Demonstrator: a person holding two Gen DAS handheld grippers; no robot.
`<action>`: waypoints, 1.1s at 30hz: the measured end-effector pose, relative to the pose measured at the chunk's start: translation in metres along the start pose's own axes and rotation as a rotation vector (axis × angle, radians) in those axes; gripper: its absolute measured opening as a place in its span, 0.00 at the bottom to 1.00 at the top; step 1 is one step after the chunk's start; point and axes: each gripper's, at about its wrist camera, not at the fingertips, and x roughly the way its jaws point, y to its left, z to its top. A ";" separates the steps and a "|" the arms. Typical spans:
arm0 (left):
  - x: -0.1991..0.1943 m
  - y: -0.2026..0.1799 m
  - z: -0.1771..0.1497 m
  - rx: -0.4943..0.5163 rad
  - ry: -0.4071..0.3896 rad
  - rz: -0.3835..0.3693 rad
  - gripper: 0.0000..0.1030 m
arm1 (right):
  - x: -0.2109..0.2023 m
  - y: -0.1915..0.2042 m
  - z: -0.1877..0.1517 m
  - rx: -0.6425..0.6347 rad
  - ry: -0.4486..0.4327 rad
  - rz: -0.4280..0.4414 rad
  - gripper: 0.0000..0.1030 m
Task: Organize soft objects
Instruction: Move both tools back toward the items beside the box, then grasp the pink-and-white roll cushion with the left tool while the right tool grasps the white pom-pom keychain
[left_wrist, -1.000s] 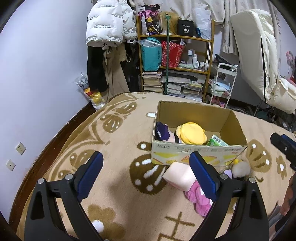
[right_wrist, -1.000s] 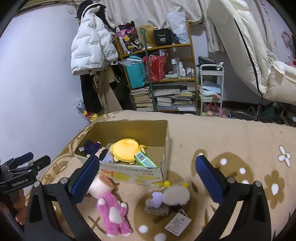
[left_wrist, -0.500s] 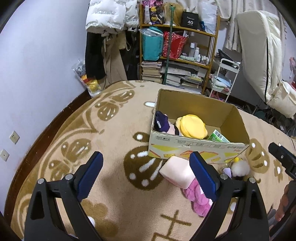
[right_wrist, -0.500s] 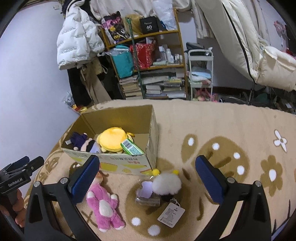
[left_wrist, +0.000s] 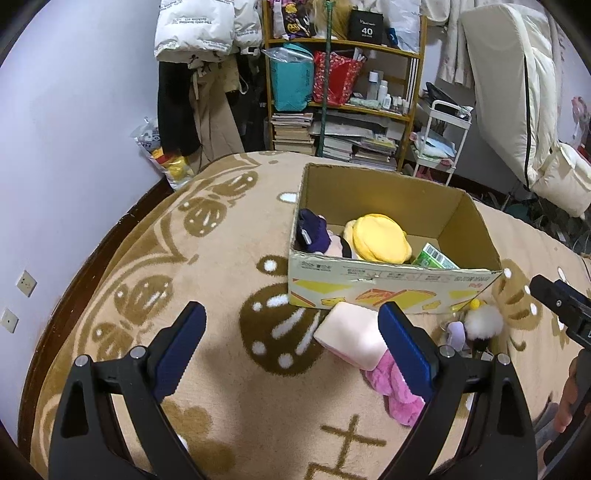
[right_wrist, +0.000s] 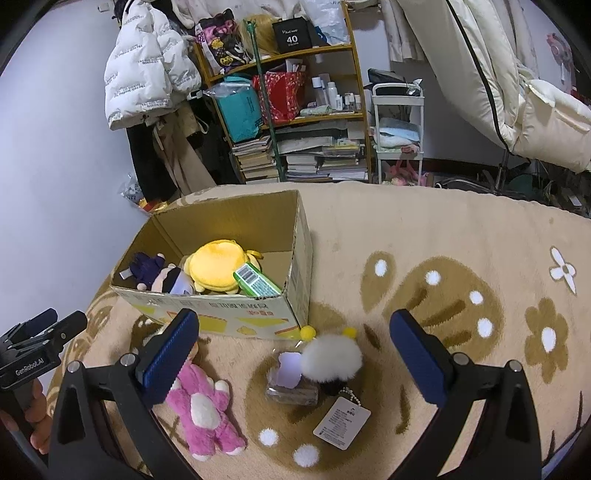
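Observation:
An open cardboard box (left_wrist: 391, 291) (right_wrist: 225, 317) stands on the patterned blanket. It holds a yellow plush (left_wrist: 376, 238) (right_wrist: 216, 266), a dark purple doll (left_wrist: 314, 232) (right_wrist: 147, 267) and a green carton (right_wrist: 256, 282). In front of it lie a pink plush (right_wrist: 203, 406) (left_wrist: 391, 391) with a pale pink head (left_wrist: 351, 338), and a white fluffy toy (right_wrist: 330, 356) (left_wrist: 482, 325) with a paper tag (right_wrist: 341, 422). My left gripper (left_wrist: 291, 354) is open and empty above the blanket, left of the pink plush. My right gripper (right_wrist: 291, 358) is open and empty above the white fluffy toy.
A wooden shelf (left_wrist: 340, 92) with books and bags stands behind the bed, with hanging coats (left_wrist: 199, 74) to its left and a white trolley (right_wrist: 397, 122) to its right. A folded cream mattress (right_wrist: 517, 81) leans at the right. The wall (left_wrist: 55, 147) runs along the left.
Both grippers have moved closer to the blanket and the toys in front of the box. Both stay open and empty.

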 end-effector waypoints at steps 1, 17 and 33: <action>0.002 -0.001 0.000 0.002 0.004 -0.004 0.91 | 0.002 0.000 0.000 0.001 0.009 -0.004 1.00; 0.032 -0.028 -0.008 0.075 0.065 -0.045 0.91 | 0.051 -0.020 -0.013 0.096 0.198 -0.029 0.83; 0.074 -0.054 -0.021 0.148 0.164 -0.033 0.91 | 0.096 -0.031 -0.023 0.142 0.338 -0.055 0.65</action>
